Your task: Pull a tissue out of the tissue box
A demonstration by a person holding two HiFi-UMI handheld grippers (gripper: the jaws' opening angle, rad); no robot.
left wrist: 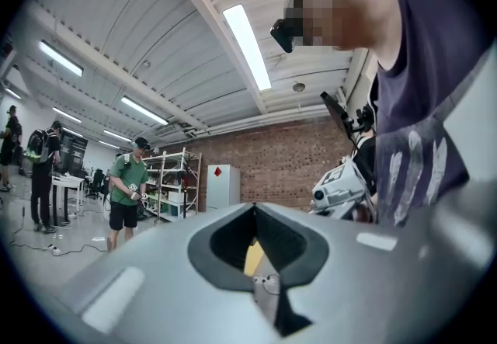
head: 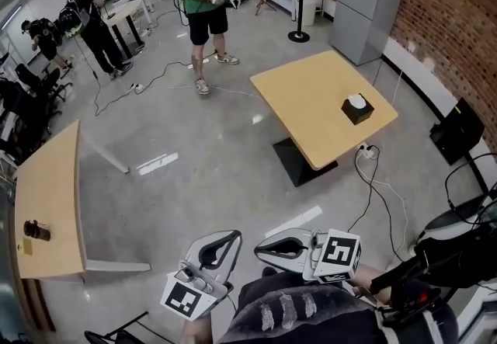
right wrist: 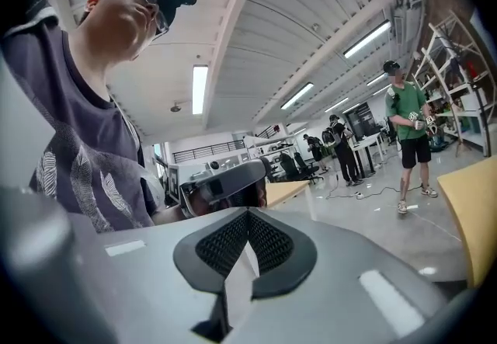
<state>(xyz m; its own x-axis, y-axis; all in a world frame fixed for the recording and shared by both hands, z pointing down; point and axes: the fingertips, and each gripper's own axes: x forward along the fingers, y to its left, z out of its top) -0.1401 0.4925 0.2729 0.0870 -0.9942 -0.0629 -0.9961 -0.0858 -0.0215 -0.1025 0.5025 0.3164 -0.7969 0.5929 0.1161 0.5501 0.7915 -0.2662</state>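
- Grey workshop floor surrounds the table (head: 311, 94); the tissue box (head: 357, 108) sits near its right edge, with white tissue showing on top.
- Left gripper (head: 231, 238) and right gripper (head: 265, 244): jaws clenched and empty (well apart from the box).
- Step, as I judge: the approach. Next, reach the box and open one pair of jaws.
- No writing is readable.

I read no words or numbers: my marker cubes (head: 340, 255) show only black squares, and the red diamond sign (left wrist: 218, 172) is too small.
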